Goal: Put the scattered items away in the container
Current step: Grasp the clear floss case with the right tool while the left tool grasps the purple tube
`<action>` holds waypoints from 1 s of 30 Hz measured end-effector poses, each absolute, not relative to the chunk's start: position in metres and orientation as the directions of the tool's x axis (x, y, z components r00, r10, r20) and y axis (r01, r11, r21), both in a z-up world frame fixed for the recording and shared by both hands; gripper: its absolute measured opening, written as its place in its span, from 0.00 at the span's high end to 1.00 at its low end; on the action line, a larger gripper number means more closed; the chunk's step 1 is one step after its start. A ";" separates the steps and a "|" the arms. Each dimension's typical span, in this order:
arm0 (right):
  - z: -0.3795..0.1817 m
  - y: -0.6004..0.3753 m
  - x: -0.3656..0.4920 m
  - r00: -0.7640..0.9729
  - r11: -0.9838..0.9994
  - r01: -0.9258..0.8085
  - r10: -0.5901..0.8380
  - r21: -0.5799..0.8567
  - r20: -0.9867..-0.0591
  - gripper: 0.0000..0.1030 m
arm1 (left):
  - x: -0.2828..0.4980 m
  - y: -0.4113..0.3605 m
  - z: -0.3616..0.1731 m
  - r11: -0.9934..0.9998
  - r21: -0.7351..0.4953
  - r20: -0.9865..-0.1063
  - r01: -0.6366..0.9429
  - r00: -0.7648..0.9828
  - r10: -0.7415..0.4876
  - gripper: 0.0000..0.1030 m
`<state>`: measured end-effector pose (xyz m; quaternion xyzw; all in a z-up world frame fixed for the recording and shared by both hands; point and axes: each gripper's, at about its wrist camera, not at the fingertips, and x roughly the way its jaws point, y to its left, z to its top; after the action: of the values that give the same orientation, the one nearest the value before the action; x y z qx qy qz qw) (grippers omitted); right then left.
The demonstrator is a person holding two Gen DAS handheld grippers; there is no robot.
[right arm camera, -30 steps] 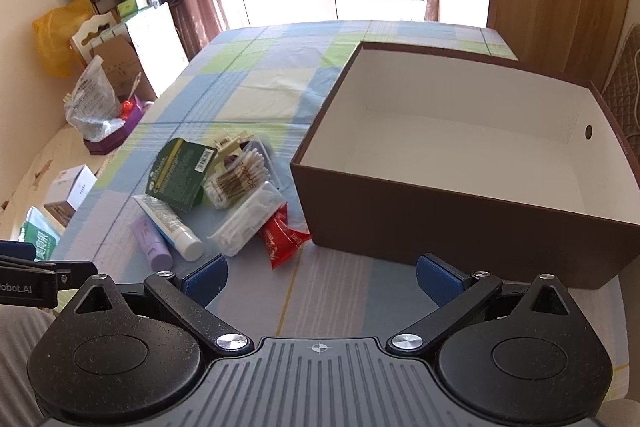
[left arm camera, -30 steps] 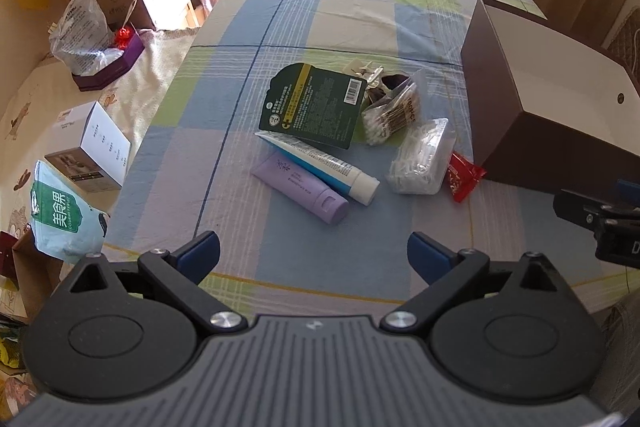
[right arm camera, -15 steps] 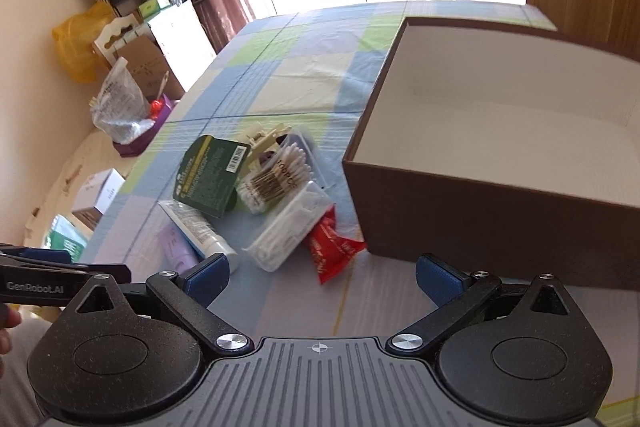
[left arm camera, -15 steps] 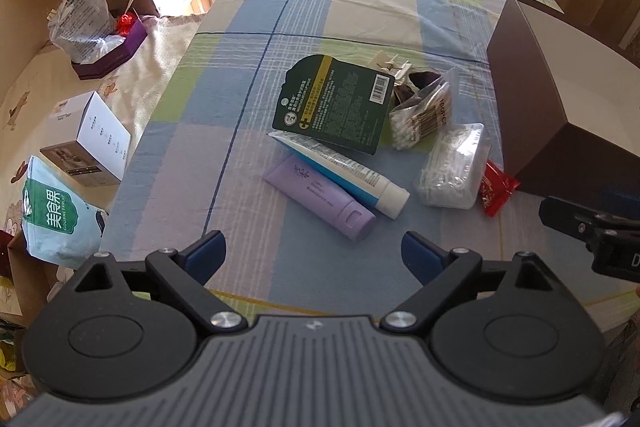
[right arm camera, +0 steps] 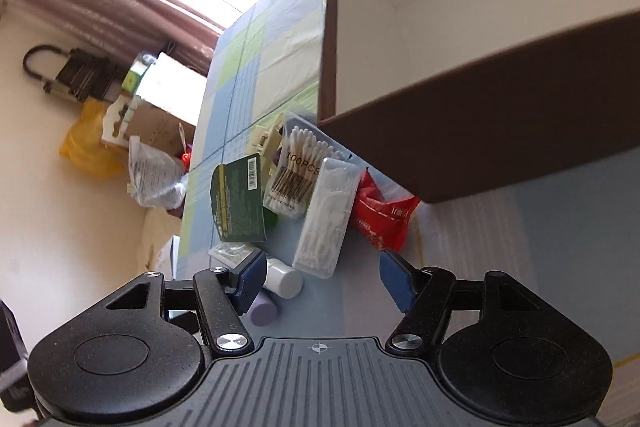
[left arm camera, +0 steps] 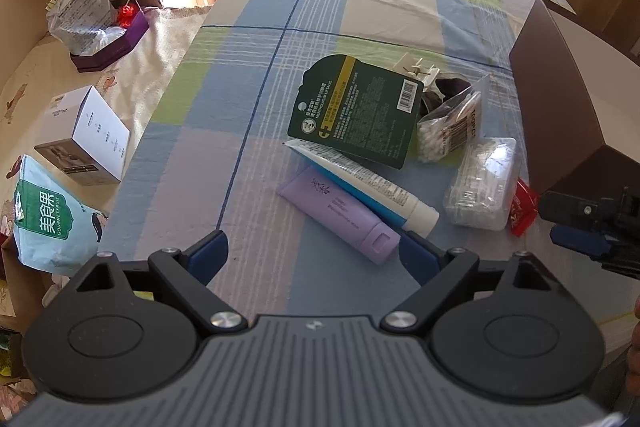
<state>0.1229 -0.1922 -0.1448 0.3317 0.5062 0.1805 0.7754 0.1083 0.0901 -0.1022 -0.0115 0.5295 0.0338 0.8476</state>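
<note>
Scattered on the checked tablecloth lie a green packet, a white and blue tube, a purple tube, a bag of cotton swabs, a clear box of white picks and a red packet. An empty brown box stands to their right. My left gripper hovers open just short of the purple tube's cap. My right gripper is open, low and tilted, with the clear box and red packet just ahead; the brown box looms right.
Left of the table a cushioned surface holds a white carton, a green snack bag and a purple tray with a plastic bag. Cardboard boxes and curtains stand beyond. The far tablecloth is bare.
My left gripper has moved forward, closer to the tubes. My right gripper has dropped low, rolled sideways and closed in on the clear box and red packet. Both stay open.
</note>
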 end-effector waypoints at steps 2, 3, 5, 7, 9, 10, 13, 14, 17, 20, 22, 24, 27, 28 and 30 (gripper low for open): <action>-0.150 -0.193 0.127 0.417 0.688 0.091 0.630 0.720 -0.655 0.32 | 0.111 0.092 -0.106 0.997 0.012 -0.902 -0.076 0.431 0.043 0.13; -0.152 -0.193 0.128 0.416 0.680 0.106 0.633 0.726 -0.653 0.32 | 0.113 0.094 -0.107 0.997 0.009 -0.903 -0.081 0.427 0.042 0.13; -0.157 -0.192 0.132 0.414 0.669 0.135 0.632 0.731 -0.655 0.32 | 0.116 0.096 -0.111 0.996 0.003 -0.906 -0.089 0.421 0.041 0.13; -0.166 -0.192 0.136 0.418 0.652 0.168 0.633 0.740 -0.652 0.32 | 0.119 0.098 -0.113 0.995 0.007 -0.907 -0.095 0.418 0.046 0.13; -0.171 -0.194 0.140 0.422 0.627 0.202 0.637 0.752 -0.645 0.32 | 0.121 0.099 -0.116 0.995 0.011 -0.908 -0.098 0.415 0.051 0.13; -0.174 -0.194 0.142 0.423 0.617 0.215 0.640 0.757 -0.642 0.32 | 0.121 0.100 -0.117 0.995 0.013 -0.909 -0.101 0.413 0.053 0.13; -0.179 -0.193 0.149 0.432 0.599 0.238 0.640 0.765 -0.635 0.33 | 0.123 0.101 -0.119 0.994 0.013 -0.911 -0.107 0.408 0.056 0.13; -0.181 -0.193 0.152 0.433 0.593 0.240 0.643 0.768 -0.632 0.41 | 0.123 0.101 -0.120 0.994 0.014 -0.912 -0.108 0.406 0.057 0.13; -0.189 -0.195 0.158 0.424 0.580 0.259 0.650 0.772 -0.631 0.55 | 0.124 0.100 -0.124 0.994 0.014 -0.916 -0.109 0.397 0.056 0.13; -0.192 -0.197 0.160 0.418 0.597 0.241 0.648 0.765 -0.637 0.69 | 0.124 0.098 -0.127 0.994 0.009 -0.920 -0.111 0.388 0.052 0.14; -0.187 -0.198 0.159 0.413 0.636 0.205 0.633 0.744 -0.654 0.70 | 0.124 0.098 -0.129 0.993 0.000 -0.922 -0.115 0.386 0.044 0.15; -0.180 -0.199 0.156 0.402 0.682 0.165 0.613 0.712 -0.680 0.70 | 0.125 0.098 -0.131 0.993 -0.018 -0.923 -0.120 0.383 0.030 0.22; -0.169 -0.200 0.148 0.377 0.753 0.088 0.581 0.652 -0.722 0.69 | 0.128 0.097 -0.136 0.990 -0.054 -0.925 -0.131 0.379 0.000 0.29; -0.165 -0.200 0.145 0.372 0.772 0.066 0.569 0.632 -0.734 0.69 | 0.130 0.097 -0.138 0.988 -0.064 -0.926 -0.137 0.377 -0.007 0.31; -0.160 -0.201 0.139 0.367 0.805 0.026 0.543 0.592 -0.755 0.69 | 0.133 0.095 -0.143 0.986 -0.082 -0.927 -0.148 0.375 -0.021 0.33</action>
<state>0.1385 -0.2013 -0.1596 0.2646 0.5376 0.1652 0.7834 0.1333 0.0955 -0.1427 -0.0755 0.5576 0.0385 0.8257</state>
